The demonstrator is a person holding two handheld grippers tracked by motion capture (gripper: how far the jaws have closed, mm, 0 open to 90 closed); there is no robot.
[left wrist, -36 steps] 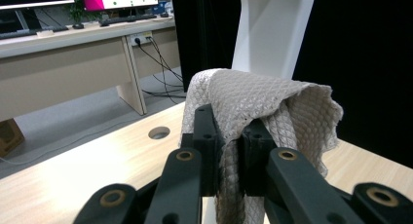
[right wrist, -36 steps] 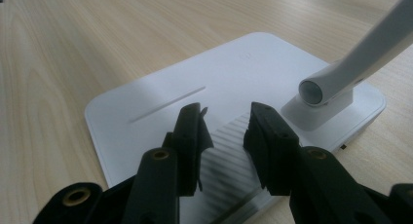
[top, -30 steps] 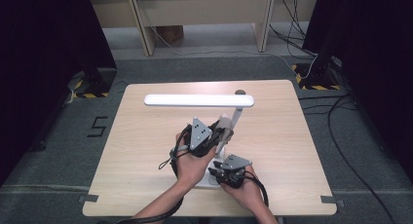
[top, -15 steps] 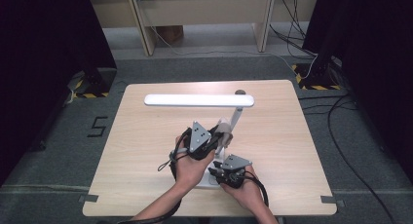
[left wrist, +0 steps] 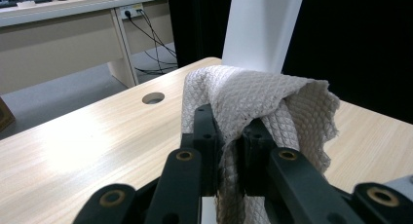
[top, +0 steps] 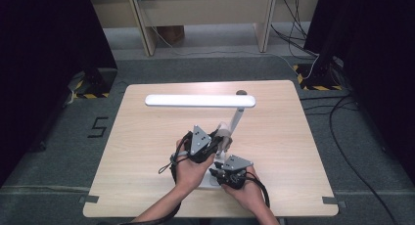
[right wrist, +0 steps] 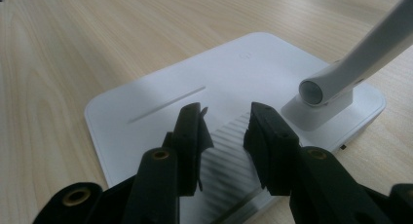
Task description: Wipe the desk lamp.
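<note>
Left gripper view: a quilted cloth point(left wrist: 253, 102) is clamped in the left gripper point(left wrist: 229, 136), seemingly against the lamp's arm point(left wrist: 263, 27). The right gripper point(right wrist: 225, 121) is held over the lamp base point(right wrist: 160, 107), jaws apart.

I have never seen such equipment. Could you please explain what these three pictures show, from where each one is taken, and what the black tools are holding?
A person sits at a wooden table holding a hand-operated two-jaw tool in each hand. The high view looks down from above; each other picture comes from a camera riding on one tool. On the table stands a white desk lamp. The left gripper pinches a beige cloth in front of the lamp's arm. The right gripper sits over the lamp's flat base with its jaws apart; whether it presses on the base I cannot tell.
</note>
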